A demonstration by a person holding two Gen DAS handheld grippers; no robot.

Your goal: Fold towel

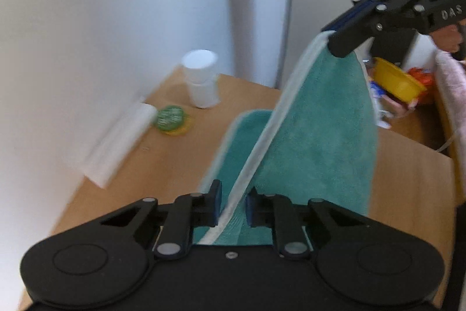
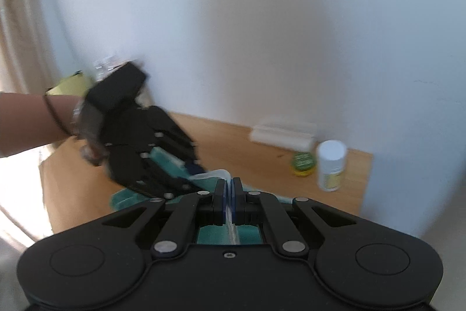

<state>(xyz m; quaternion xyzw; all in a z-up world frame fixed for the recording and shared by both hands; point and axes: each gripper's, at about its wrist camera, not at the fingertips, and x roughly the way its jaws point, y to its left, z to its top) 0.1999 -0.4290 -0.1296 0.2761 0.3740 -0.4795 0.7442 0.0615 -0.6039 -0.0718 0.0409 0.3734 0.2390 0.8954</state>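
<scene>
My right claw (image 2: 229,196) is clenched on the pale hem of the teal towel (image 1: 320,136); its two blue-padded fingers (image 2: 222,201) press together with only a thin strip of cloth between them. From my left camera that same claw (image 1: 337,38) shows high on the far right, pinching a top corner of the towel, so the cloth hangs from it in a tall teal sheet with the white border running down its left edge.

My left claw (image 1: 233,206) stands released: its fingers (image 1: 216,204) are apart, and the white hem passes through the gap between them without either pad clearly pressing on it. In the right camera this claw (image 2: 192,165) is blurred, reaching in from the left with a bare forearm (image 2: 26,121) behind it, close beside the towel's edge.

The lower part of the towel lies on the wooden table (image 1: 174,165), spread out toward the far side beneath the raised sheet.

Far left on the table, by the white wall (image 1: 116,5), stands a white bottle (image 1: 201,80). Just beside it, nearer and to the left, lies a small round green and yellow thing (image 1: 171,118), touching a white roll (image 1: 116,142) that lies along the wall. Far right, behind the hanging cloth, sits a yellow bowl (image 1: 396,80) among blurred clutter.
</scene>
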